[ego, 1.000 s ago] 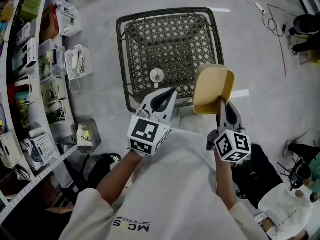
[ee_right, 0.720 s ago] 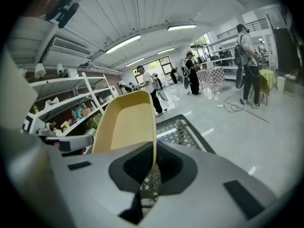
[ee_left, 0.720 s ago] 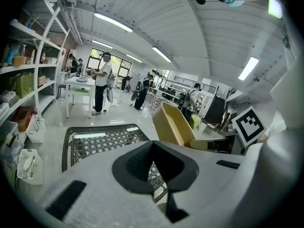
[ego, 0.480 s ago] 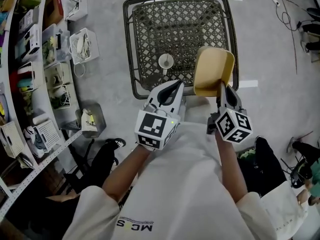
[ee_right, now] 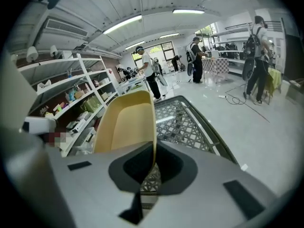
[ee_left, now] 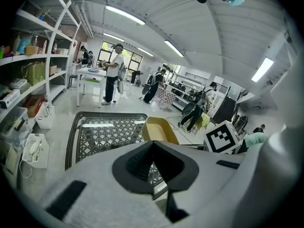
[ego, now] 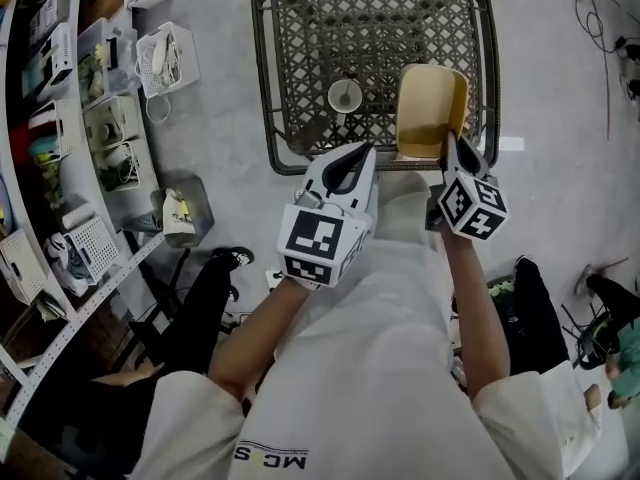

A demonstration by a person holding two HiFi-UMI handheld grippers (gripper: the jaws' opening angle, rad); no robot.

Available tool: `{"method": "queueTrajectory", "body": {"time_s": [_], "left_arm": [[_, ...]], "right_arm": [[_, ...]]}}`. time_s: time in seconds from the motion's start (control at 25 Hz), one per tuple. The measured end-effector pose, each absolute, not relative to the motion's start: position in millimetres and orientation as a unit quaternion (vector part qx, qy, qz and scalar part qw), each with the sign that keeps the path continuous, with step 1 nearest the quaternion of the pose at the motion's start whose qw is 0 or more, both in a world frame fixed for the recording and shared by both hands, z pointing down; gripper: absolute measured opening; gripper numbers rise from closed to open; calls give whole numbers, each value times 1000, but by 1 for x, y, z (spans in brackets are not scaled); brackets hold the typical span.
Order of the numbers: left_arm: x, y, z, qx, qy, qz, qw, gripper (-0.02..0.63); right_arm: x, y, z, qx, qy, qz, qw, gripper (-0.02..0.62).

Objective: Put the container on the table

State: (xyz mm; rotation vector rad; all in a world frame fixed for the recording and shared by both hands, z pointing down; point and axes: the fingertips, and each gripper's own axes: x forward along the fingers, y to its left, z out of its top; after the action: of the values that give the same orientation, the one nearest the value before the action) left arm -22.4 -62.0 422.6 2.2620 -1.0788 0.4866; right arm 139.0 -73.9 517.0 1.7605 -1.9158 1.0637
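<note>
1. Head view: your right tool [ego: 452, 150] pinches the container [ego: 430, 106] by its near wall. The container hangs on edge, mouth facing 9 o'clock, over the near right part of the worktop [ego: 262, 78]. I cannot tell whether it touches the lattice yet. A cup [ego: 345, 95] sits at 9 o'clock from the container, near it but apart. Your left tool [ego: 350, 164] hovers at 7 o'clock from the container, at the worktop's near rim.

2. Left gripper view: its jaws are pressed together with nothing between them, so this tool is free. The container [ee_left: 159, 129] shows at 1 o'clock ahead of it, over the lattice. I'd hold this tool back, ready to steady the container only if it tips.

3. Right gripper view: the jaws clamp one thin wall of the container [ee_right: 126, 122], and its hollow faces 9 o'clock. My advice:
   - Carry it toward 12 o'clock, well inside the rim.
   - Roll your wrist until its base faces down.
   - Lower until the base sits flat on the lattice, and only then let the jaws part.
   - Steer clear of the cup.
   - Draw back toward 6 o'clock so the jaw doesn't drag the wall.
</note>
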Motion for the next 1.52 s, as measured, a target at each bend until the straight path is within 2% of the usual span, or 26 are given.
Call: {"method": "queueTrajectory", "body": {"time_s": [1.08, 1.52], "left_arm": [[-34, -80, 482, 815, -419, 187, 354, 23], [-28, -79, 484, 812, -415, 194, 362, 23]], "right_arm": [[106, -128, 667, 569, -654, 413, 280, 26], [103, -130, 679, 553, -651, 430, 294, 29]]}}
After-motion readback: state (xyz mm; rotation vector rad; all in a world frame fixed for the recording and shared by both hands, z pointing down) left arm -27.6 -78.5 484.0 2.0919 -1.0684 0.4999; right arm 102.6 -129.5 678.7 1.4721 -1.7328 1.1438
